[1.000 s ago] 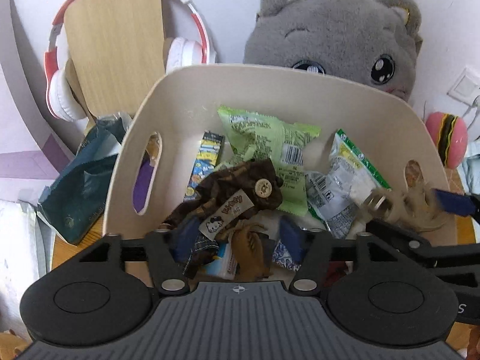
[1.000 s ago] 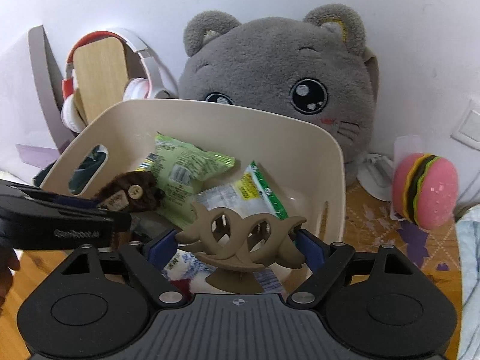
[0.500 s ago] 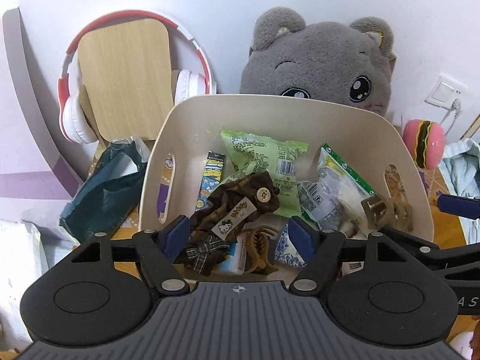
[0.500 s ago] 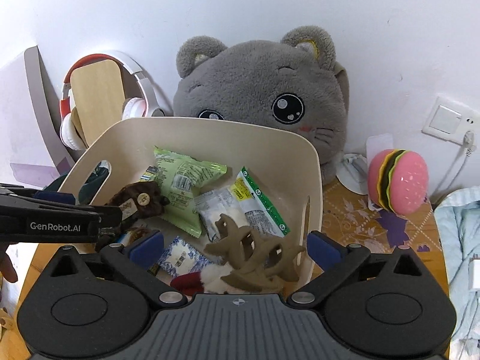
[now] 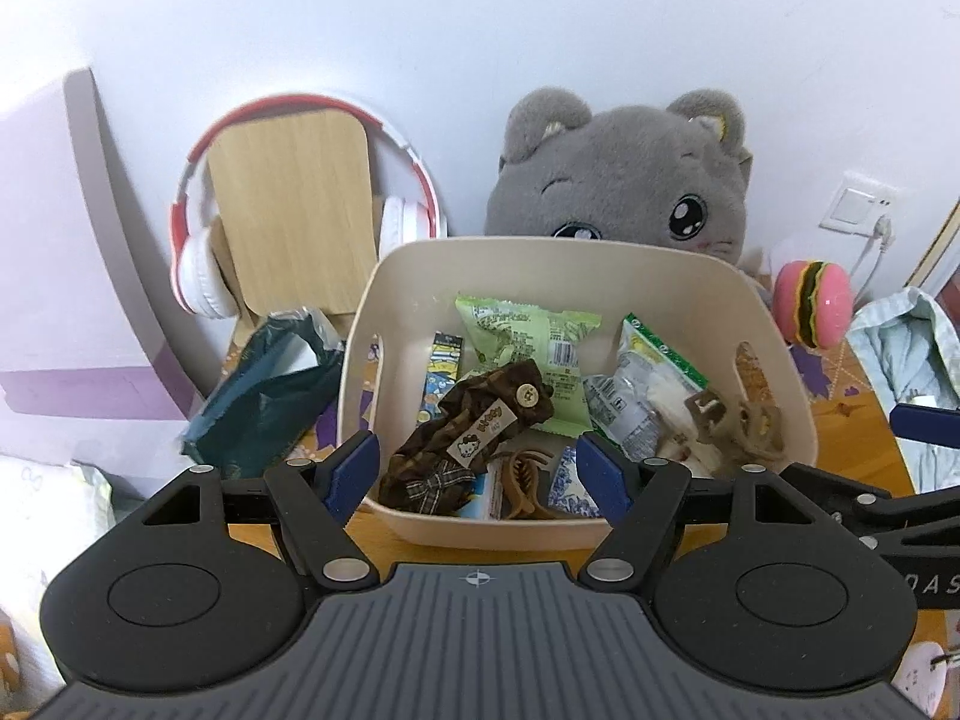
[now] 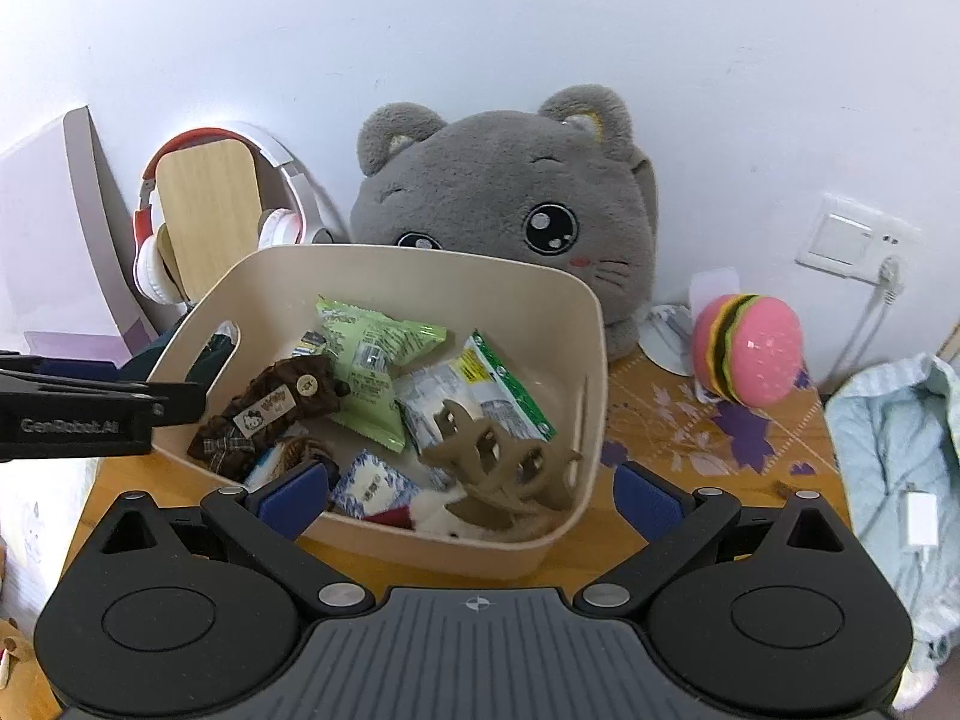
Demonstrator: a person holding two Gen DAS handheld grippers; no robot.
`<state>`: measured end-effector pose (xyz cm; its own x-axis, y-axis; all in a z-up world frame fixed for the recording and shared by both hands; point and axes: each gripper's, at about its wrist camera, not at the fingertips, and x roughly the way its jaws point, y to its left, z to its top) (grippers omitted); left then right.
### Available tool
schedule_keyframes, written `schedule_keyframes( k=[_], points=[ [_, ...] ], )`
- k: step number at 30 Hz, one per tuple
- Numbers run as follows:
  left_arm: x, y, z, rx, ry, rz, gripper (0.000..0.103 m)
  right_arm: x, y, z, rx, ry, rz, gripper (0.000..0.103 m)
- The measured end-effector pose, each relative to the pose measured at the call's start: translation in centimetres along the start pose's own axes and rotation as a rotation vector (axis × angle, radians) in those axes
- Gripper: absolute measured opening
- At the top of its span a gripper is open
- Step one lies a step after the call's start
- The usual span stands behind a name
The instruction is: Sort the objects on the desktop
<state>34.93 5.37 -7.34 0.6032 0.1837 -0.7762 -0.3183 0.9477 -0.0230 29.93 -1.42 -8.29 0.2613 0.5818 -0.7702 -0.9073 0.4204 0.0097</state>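
- Left gripper (image 5: 480, 468) spread, nothing between jaws, above bin (image 5: 660, 261).
- Right gripper (image 6: 471, 495) spread wide, empty; jaws just opened.
- Clip (image 6: 498, 450) lying in bin beside scrunchie (image 6: 270, 411).

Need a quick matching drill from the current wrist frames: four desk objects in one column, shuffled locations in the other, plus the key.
Things:
1. headphones
2. burger toy
3. large beige hair claw
4. plush cat

Places:
A. behind the bin, against the wall
B. inside the cream bin
C. on the table right of the bin
D. hung over a wooden board, left of the bin

Pairs: 1-D, 2-C, 3-B, 4-A
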Motion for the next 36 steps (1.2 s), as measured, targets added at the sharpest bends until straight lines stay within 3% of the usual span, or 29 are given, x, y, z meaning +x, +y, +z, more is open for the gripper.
schedule_keyframes(
  k=[15,36],
  points=[
    [-11.9,-2.4,-3.0,0.017,-0.107,-0.002,0.075,-10.4,0.1,-2.9,-0.051,-0.089,0.007,0.103],
    [-28.7,-4.3,-13.3,0.004,-0.19,-0.019,0.075,-26.7,2.5,-10.4,-0.049,-0.176,0.014,0.103]
  ],
)
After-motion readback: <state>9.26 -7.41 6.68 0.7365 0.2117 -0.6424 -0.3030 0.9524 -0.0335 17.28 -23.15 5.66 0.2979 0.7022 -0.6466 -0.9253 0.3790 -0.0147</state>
